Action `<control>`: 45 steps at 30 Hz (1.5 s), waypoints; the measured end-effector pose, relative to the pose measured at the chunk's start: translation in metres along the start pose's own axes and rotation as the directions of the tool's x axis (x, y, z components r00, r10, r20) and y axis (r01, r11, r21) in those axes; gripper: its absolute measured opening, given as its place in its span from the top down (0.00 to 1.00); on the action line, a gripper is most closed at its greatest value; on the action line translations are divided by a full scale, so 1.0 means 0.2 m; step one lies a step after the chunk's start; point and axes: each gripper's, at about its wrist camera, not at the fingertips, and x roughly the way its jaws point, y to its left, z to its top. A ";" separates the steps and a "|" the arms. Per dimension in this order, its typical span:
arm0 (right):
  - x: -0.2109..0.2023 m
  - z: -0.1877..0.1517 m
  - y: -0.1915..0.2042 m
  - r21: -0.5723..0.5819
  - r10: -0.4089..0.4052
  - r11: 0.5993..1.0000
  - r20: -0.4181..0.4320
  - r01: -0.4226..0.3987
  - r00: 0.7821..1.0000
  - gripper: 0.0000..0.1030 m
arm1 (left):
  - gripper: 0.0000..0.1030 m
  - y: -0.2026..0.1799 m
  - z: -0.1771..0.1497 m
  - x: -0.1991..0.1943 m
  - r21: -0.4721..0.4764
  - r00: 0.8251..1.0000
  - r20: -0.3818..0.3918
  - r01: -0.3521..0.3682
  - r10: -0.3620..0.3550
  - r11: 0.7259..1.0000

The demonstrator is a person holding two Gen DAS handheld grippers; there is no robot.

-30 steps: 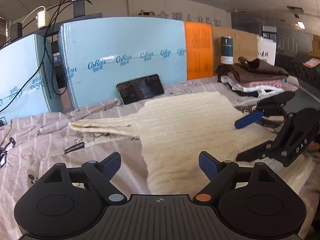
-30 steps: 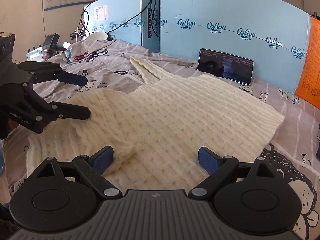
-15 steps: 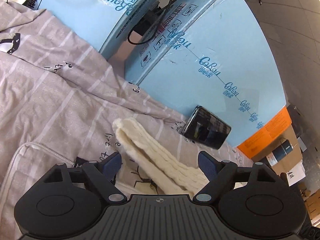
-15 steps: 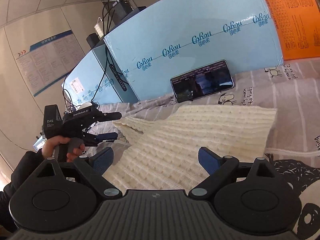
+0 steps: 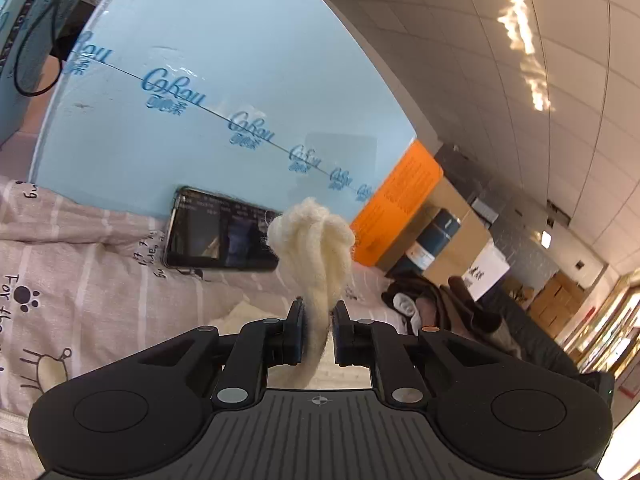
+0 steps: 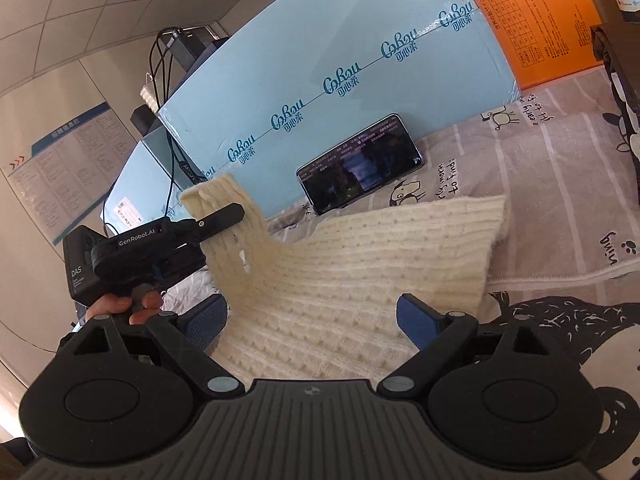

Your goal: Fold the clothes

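Cream sleeve [image 5: 316,256] pinched, left gripper [image 5: 318,320] (tilted)

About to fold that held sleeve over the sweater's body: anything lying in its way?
Nothing visible. The left gripper is shut on the sleeve, and the sweater lies bare. The phone stands behind it, apart.

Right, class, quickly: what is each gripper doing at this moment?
Left gripper: jaws have just closed, shut on the sweater sleeve.
Right gripper: jaws open over the sweater, gripping nothing.
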 end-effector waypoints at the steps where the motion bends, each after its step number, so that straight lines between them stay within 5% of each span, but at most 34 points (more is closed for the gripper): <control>1: 0.00 0.00 0.00 0.002 -0.003 1.000 0.000 0.003 1.000 0.11 | 0.84 -0.06 -0.01 0.04 0.056 0.999 -0.044 -0.022 0.025 0.998; 3: 0.00 0.00 -0.01 0.005 -0.007 1.000 0.003 0.007 1.000 0.11 | 0.63 -0.13 -0.04 0.06 0.131 0.996 -0.077 -0.040 0.050 0.991; 4: -0.01 0.00 -0.01 0.006 -0.007 1.000 0.007 0.007 1.000 0.11 | 0.32 -0.16 -0.05 0.06 0.163 0.995 -0.084 -0.046 0.061 0.985; 5: -0.01 0.00 -0.01 0.006 -0.006 1.000 0.013 0.006 1.000 0.11 | 0.13 -0.20 -0.06 0.06 0.196 0.993 -0.090 -0.052 0.071 0.979; 9: -0.03 0.00 -0.01 0.003 -0.009 1.000 0.035 0.009 0.999 0.11 | 0.11 -0.21 -0.03 -0.05 0.207 1.000 -0.019 -0.006 0.010 0.978; 11: -0.02 0.00 -0.02 0.004 -0.014 1.000 0.030 0.014 0.999 0.11 | 0.10 -0.22 0.00 -0.09 0.239 0.997 0.035 -0.081 0.075 0.968; 12: -0.02 0.01 -0.02 0.005 -0.016 1.000 0.027 0.016 1.000 0.11 | 0.10 -0.23 0.00 -0.08 0.282 0.986 0.052 -0.169 0.161 0.944; 15: -0.01 0.00 -0.02 0.006 -0.027 1.000 0.020 0.027 0.999 0.11 | 0.10 -0.18 -0.04 -0.01 0.433 0.898 0.067 -0.418 0.434 0.798; 17: -0.01 0.00 -0.03 0.007 -0.029 1.000 0.017 0.029 0.999 0.11 | 0.10 -0.08 -0.07 0.04 0.433 0.874 -0.016 -0.432 0.485 0.791; 21: 0.00 0.00 -0.03 0.006 -0.036 0.999 0.011 0.036 0.999 0.11 | 0.10 -0.06 -0.10 0.08 0.446 0.878 -0.033 -0.414 0.477 0.794; 25: -0.01 -0.01 -0.02 -0.004 -0.039 0.999 0.028 0.039 0.999 0.11 | 0.10 -0.18 -0.05 -0.05 0.448 0.888 0.091 -0.441 0.451 0.778; 30: -0.07 -0.04 0.05 -0.121 0.064 0.991 0.078 -0.054 0.995 0.02 | 0.03 -0.43 -0.13 -0.34 0.571 0.939 0.207 -0.344 0.275 0.746; 35: -0.20 -0.14 0.21 -0.325 0.213 0.924 -0.005 -0.203 0.977 0.00 | 0.02 -0.61 -0.41 -0.60 0.753 0.971 0.099 -0.216 0.218 0.622; 38: -0.26 -0.26 0.29 -0.439 0.230 0.861 -0.111 -0.255 0.967 0.00 | 0.02 -0.66 -0.58 -0.72 0.790 0.971 -0.019 -0.131 0.237 0.599; 42: -0.30 -0.41 0.36 -0.494 0.207 0.810 -0.264 -0.316 0.942 0.00 | 0.02 -0.73 -0.78 -0.79 0.835 0.948 -0.190 0.018 0.257 0.549; 45: -0.34 -0.48 0.40 -0.529 0.175 0.787 -0.302 -0.317 0.937 0.00 | 0.00 -0.75 -0.88 -0.76 0.880 0.929 -0.176 -0.001 0.327 0.475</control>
